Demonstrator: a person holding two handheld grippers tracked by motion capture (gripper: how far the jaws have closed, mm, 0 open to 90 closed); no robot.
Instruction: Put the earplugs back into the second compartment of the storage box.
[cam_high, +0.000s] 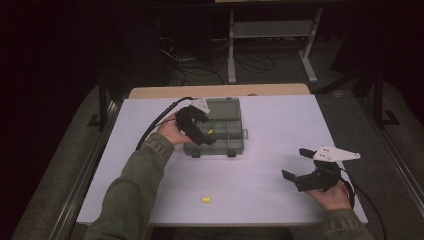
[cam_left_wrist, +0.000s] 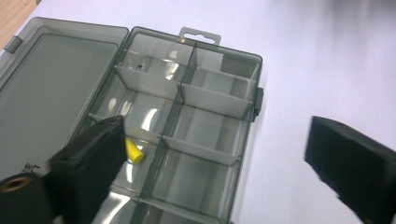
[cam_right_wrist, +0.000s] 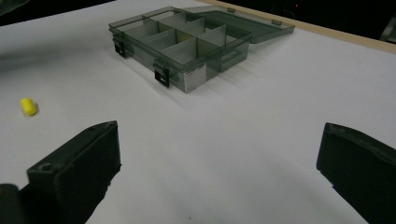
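2 small yellow plugs, 1 (cam_left_wrist: 134, 152) inside smoky clear compartment box (cam_left_wrist: 212, 140), 1 (cam_high: 206, 199) on table (cam_high: 270, 150), both claws apart, empty.

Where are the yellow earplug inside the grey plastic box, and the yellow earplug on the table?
Yellow earplug inside grey plastic box (cam_left_wrist: 134, 153), left gripper view, its middle.
Yellow earplug on table (cam_high: 206, 199), high view, its middle.

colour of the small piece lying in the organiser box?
Yellow piece, clearest in the left gripper view, in a compartment of the smoky grey box.
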